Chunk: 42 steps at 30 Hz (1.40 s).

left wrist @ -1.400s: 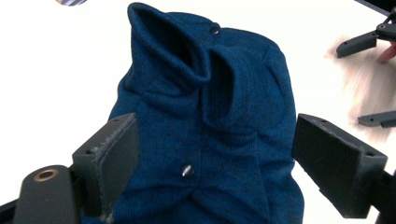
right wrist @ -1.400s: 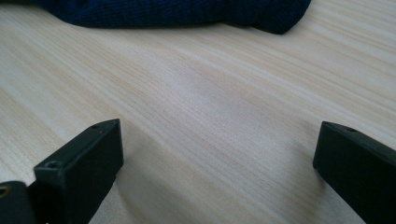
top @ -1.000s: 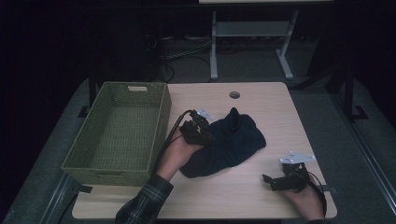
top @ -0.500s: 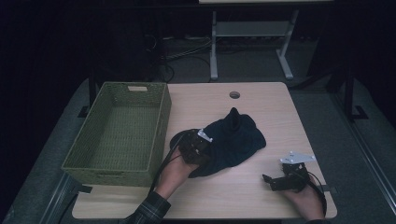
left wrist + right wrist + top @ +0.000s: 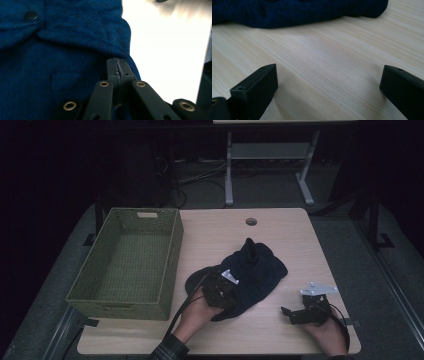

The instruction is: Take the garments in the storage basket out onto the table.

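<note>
Moved: left gripper has drawn back toward the lower edge, dragging the dark blue garment with it.
Basket: green wicker, left of frame.
Left gripper: jaws pressed together on the garment's edge, lower centre.
Garment: crumpled mid-table.
Right gripper: lower right, jaws wide apart over bare wood.

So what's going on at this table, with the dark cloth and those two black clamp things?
A person is working with a handheld gripper in each hand. The left gripper has its jaws shut on an edge of the dark blue garment, which lies bunched on the wooden table. The right gripper rests on the table beside the garment, jaws wide open and holding nothing. A green woven basket stands empty to the left.
</note>
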Available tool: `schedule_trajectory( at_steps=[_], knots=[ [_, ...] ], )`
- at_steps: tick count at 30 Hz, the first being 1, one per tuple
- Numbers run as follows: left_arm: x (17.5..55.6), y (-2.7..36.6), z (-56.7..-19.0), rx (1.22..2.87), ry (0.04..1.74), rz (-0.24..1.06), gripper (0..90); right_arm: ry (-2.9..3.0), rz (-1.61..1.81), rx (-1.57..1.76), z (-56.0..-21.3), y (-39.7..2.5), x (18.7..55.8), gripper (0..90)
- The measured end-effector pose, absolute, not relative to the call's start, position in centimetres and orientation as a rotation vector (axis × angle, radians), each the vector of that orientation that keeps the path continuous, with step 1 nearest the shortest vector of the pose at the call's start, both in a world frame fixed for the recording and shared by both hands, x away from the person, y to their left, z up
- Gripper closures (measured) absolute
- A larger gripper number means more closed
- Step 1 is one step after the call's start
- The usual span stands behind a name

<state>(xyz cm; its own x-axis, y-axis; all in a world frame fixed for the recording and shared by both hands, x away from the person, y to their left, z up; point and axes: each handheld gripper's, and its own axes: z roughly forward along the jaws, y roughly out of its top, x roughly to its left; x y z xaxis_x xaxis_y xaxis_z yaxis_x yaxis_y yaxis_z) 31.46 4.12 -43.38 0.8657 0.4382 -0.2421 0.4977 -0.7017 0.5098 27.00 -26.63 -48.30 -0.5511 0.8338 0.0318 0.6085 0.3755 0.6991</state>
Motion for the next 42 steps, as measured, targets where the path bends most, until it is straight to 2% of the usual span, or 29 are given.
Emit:
schedule_trajectory(
  at_steps=[10,19,31,42],
  knots=[
    [30.6,1.4,-43.8,2.467,0.59,-0.167,89.7,2.314,0.966,1.263,-48.3,-26.6,27.0,1.3],
    [30.5,5.6,-42.1,2.433,0.637,-0.072,89.1,2.314,0.966,1.264,-48.3,-26.6,27.0,1.3],
    [28.7,10.6,-42.9,2.375,0.733,0.0,89.5,2.314,0.967,1.258,-48.3,-26.6,27.0,1.4],
    [28.7,10.9,-45.2,2.425,0.755,-0.017,89.9,2.315,0.968,1.254,-48.3,-26.7,27.1,1.4]
  ],
)
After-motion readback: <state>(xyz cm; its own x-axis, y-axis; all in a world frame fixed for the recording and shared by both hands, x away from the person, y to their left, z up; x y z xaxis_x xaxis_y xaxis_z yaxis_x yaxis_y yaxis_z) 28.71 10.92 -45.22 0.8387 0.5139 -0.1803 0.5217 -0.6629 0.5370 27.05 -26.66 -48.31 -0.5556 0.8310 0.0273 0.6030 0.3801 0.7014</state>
